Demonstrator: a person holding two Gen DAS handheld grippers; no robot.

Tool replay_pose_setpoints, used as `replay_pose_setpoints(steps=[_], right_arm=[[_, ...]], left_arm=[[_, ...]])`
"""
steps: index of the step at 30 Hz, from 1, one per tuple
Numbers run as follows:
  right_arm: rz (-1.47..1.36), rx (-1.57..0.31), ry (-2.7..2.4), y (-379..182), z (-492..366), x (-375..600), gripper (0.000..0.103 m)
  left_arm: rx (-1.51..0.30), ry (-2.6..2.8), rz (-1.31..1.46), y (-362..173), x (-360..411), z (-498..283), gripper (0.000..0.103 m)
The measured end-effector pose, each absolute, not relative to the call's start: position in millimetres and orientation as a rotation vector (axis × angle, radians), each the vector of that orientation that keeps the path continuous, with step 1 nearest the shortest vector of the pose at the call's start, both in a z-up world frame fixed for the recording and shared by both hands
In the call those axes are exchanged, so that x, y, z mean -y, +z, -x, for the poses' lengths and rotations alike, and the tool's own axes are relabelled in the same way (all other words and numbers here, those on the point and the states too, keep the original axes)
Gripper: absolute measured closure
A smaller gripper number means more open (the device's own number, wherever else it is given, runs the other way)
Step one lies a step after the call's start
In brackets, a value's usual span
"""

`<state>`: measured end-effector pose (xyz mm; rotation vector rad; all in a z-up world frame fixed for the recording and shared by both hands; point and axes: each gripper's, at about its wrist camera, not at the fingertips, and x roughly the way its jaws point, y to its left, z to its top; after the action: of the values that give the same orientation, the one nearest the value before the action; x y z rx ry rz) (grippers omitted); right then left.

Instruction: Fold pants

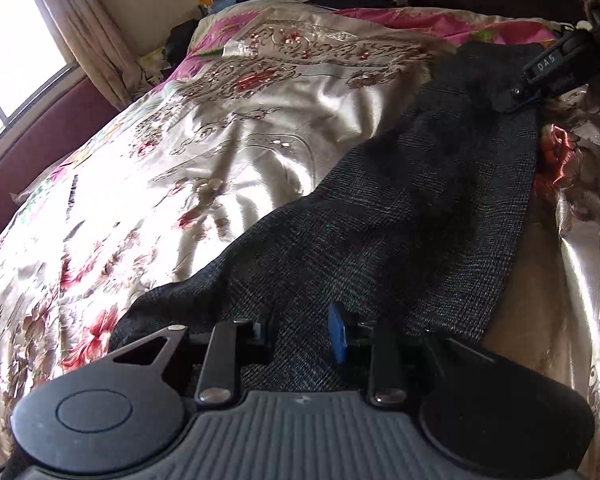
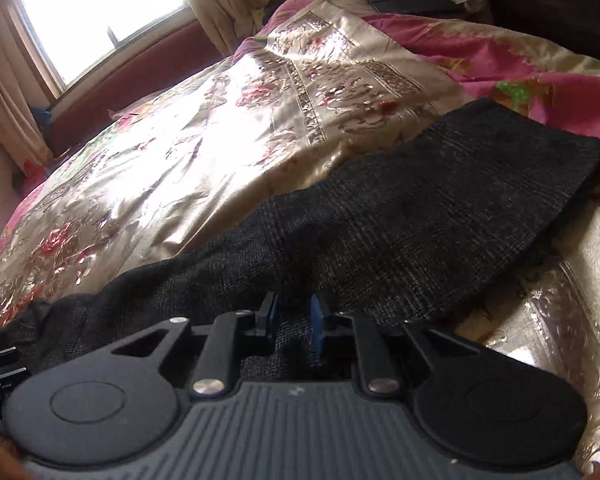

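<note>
A bed covered by a glossy floral bedspread (image 1: pixel 228 128) fills both views, with a window (image 2: pixel 100 12) and curtain (image 1: pixel 80 28) behind it. Across the bedspread lies the pair of dark checked pants (image 1: pixel 400 216), already doubled lengthwise into one long band that runs from the near edge of the bed toward the pillows; its far end shows as a squared-off edge in the right wrist view.

The left gripper (image 1: pixel 300 330) hangs low over the near end of the band, its jaws spread, with cloth visible in the gap and no pinch made. The right gripper (image 2: pixel 292 316) sits over another stretch of the same band, jaws narrowly parted; cloth appears to rise between them, but whether it is gripped cannot be told. In the left wrist view that same right gripper appears at the far end of the pants, close to or touching the fabric.

Risks, as judged from this arrangement: the satin-like bedspread looks slippery, so the band may slide rather than hinge when one end is lifted. A shallow pinch may catch only the upper layer, letting the lower leg fall away and spoiling the alignment. A deep pinch may take the bedspread with the pants. Uneven lifting by the two grippers would skew the fold.
</note>
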<state>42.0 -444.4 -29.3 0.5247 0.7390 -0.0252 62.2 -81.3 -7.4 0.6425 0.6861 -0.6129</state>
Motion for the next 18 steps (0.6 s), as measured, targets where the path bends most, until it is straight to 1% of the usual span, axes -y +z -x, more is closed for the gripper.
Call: replay_pose_setpoints(steps=[2, 3, 4, 8, 10, 11, 14, 18], right_arm=[[-0.550, -0.697, -0.044, -22.7, -35.4, 454.2, 0.093], [-0.534, -0.668, -0.082, -16.7, -27.1, 460.4, 0.084], [-0.526, -0.655, -0.114, -12.7, -19.0, 466.8, 0.081], [-0.624, -0.618, -0.244, -14.7, 14.5, 506.0, 0.081], [-0.665, -0.597, -0.304, -21.5, 24.5, 521.1, 0.085], [-0.700, -0.582, -0.316, -24.7, 27.1, 527.3, 0.085], [-0.765, -0.544, -0.357, -30.0, 23.2, 537.4, 0.085], [-0.785, -0.547, -0.382, -35.0, 3.0, 544.0, 0.081]], left_arm=[[-0.679, -0.602, -0.700, -14.5, 99.5, -65.3, 0.063], [-0.677, -0.610, -0.699, -11.3, 107.5, -67.1, 0.063], [-0.676, -0.625, -0.683, -7.6, 110.9, -67.8, 0.063], [-0.649, -0.692, -0.649, 2.6, 132.5, -65.8, 0.063], [-0.647, -0.732, -0.638, 1.9, 146.8, -61.9, 0.062], [-0.646, -0.753, -0.643, 0.5, 154.3, -58.9, 0.062], [-0.623, -0.807, -0.673, -4.7, 178.5, -46.8, 0.060], [-0.622, -0.873, -0.690, -9.4, 201.3, -38.3, 0.060]])
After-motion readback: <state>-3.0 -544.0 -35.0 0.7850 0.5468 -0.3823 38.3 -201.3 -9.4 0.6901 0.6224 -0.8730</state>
